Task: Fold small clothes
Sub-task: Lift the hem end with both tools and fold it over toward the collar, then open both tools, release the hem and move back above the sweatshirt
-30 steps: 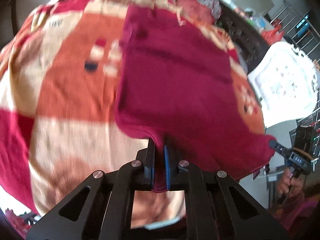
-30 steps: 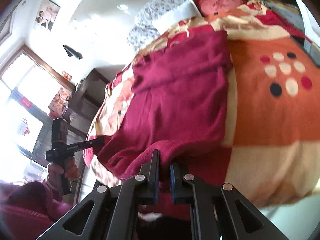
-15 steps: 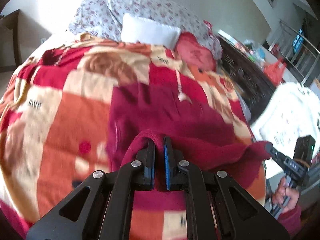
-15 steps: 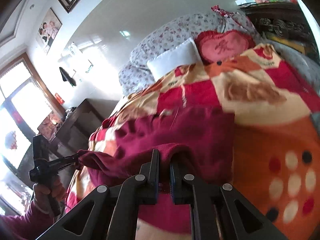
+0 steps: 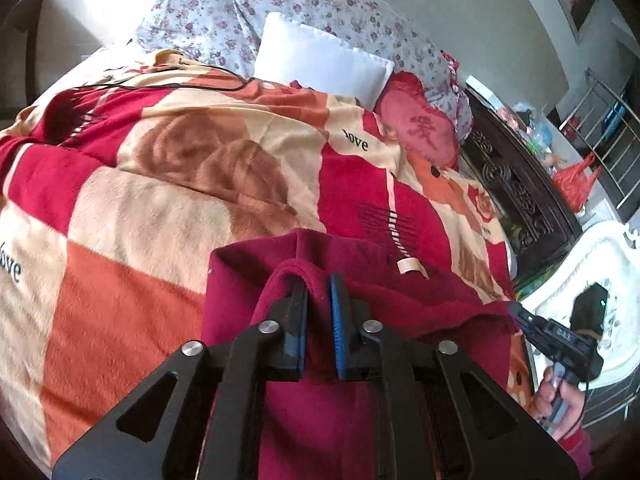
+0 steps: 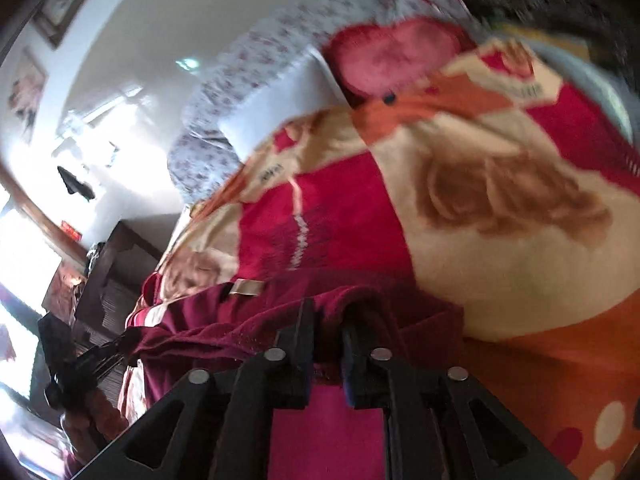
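Note:
A dark red fleece garment (image 5: 380, 292) lies on the patterned blanket (image 5: 152, 208) on a bed. My left gripper (image 5: 318, 284) is shut on the garment's hem, which loops over its fingers. My right gripper (image 6: 327, 312) is shut on another edge of the same garment (image 6: 400, 316). The garment's far part with a beige label (image 5: 412, 267) lies flat beyond my left fingers. The right gripper shows in the left wrist view (image 5: 520, 318), pinching the garment's right corner. The left gripper shows in the right wrist view (image 6: 120, 350), at the left. The right wrist view is blurred.
A white pillow (image 5: 320, 60), floral pillows (image 5: 340, 12) and a red heart cushion (image 5: 420, 128) lie at the head of the bed. A dark carved cabinet (image 5: 516, 184) and a white chair (image 5: 580, 280) stand to the right. A black cable (image 5: 168, 86) crosses the blanket.
Both grippers have carried the held hem forward toward the head of the bed, doubling the garment over itself. The cameras tilted up, so the pillows came into view.

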Available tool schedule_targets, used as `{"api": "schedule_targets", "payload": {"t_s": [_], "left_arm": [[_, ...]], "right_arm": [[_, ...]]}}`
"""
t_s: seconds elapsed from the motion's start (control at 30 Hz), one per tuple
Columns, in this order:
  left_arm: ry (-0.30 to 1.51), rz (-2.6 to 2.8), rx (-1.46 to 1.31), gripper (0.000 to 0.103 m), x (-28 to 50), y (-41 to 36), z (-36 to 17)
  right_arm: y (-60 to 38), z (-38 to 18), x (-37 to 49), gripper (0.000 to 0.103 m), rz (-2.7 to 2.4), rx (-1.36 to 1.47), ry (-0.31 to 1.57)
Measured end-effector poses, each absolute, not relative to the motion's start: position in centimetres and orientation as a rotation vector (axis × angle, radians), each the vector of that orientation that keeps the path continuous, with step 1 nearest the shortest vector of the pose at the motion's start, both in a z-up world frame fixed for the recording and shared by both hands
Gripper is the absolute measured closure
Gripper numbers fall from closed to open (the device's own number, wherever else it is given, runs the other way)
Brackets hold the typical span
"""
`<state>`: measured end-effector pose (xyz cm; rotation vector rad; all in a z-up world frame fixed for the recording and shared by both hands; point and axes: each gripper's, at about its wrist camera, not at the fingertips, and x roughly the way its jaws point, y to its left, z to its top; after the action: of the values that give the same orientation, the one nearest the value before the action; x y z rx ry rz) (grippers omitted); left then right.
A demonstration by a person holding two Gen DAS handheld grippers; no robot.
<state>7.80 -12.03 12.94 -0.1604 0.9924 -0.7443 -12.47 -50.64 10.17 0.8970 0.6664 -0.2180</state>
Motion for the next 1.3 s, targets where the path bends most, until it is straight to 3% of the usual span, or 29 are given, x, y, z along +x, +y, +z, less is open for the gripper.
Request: {"api": "schedule_targets", "payload": {"t_s": [0.07,0.13,0.17,0.2,0.23,0.4,0.73,1.3], "left_arm": [[1.004,-0.751,-0.134,0.077,7.9,-12.2,13.0],[0.991,-0.746,-0.136,0.057,8.2,-11.8,13.3],[0.970,-0.726,-0.144,0.038,8.3,-11.5,13.6],[0.946,-0.709,-0.165,0.032,8.5,-11.0,14.0],[0.933,-0.707,-0.192,0.032,8.6,-10.5,14.2],[0.947,-0.718,-0.230,0.032,8.8,-9.9,14.7],[0.927,-0.656,-0.050,0.032,7.2,-13.2,13.6],[0.993,-0.480,-0.021,0.032,12.4,-15.4,8.8]], "right_arm": [[-50.8,10.2,-12.5,0.090,-0.212,0.887,0.672],[-50.8,10.9,-13.0,0.085,-0.193,0.882,0.643],[-50.8,11.2,-13.3,0.081,-0.187,0.882,0.624],[-50.8,11.6,-13.5,0.066,-0.191,0.876,0.602],[-50.9,12.3,-13.8,0.059,-0.214,0.857,0.574],[-50.8,13.7,-14.0,0.059,-0.204,0.873,0.547],[-47.4,14.1,-11.9,0.059,-0.184,0.699,0.600],[-48.3,8.8,-5.3,0.059,-0.281,0.588,0.747]]}}
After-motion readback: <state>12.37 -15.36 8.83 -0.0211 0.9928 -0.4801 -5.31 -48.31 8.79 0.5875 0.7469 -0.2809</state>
